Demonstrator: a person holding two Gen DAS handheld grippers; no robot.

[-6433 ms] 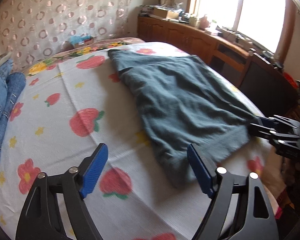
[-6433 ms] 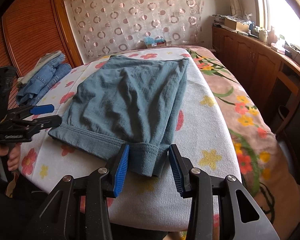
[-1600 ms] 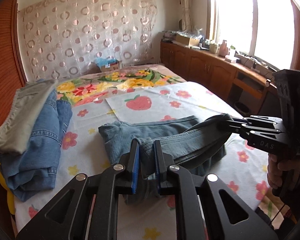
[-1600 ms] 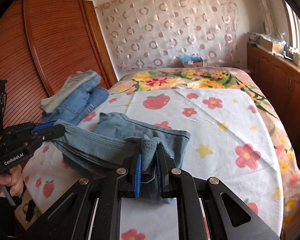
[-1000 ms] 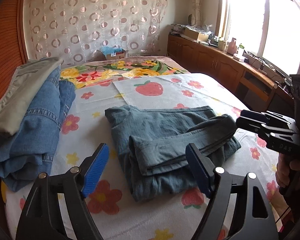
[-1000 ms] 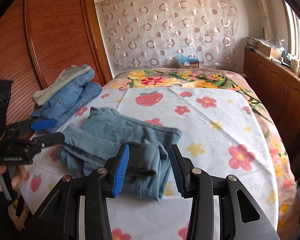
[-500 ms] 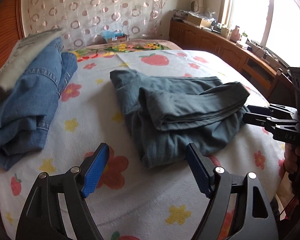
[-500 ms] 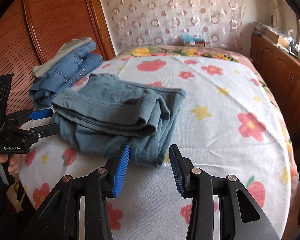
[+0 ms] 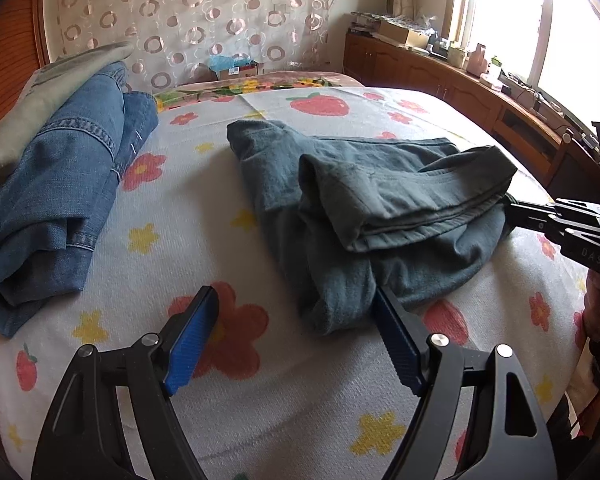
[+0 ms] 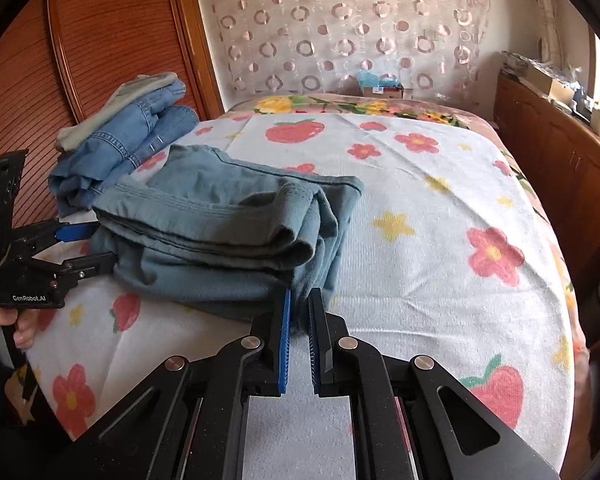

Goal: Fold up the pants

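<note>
The grey-blue pants (image 9: pixel 380 208) lie folded in a thick stack on the flowered bedsheet (image 9: pixel 180 208); they also show in the right wrist view (image 10: pixel 228 236). My left gripper (image 9: pixel 296 320) is open, its blue pads at the near left corner of the stack, the right pad touching the cloth. My right gripper (image 10: pixel 299 312) is shut on the near right corner of the pants; it also shows in the left wrist view (image 9: pixel 516 204). My left gripper also shows at the left in the right wrist view (image 10: pixel 88 246).
A pile of folded blue jeans (image 9: pixel 60 184) with a grey garment on top lies on the bed's left side, close to the wooden wardrobe (image 10: pixel 112 40). A wooden cabinet (image 9: pixel 460 92) runs under the window on the right. The bed's near edge is just below my grippers.
The right gripper has closed on the near corner of the folded pants. Both grippers have moved closer to the stack. The left gripper stays open.
</note>
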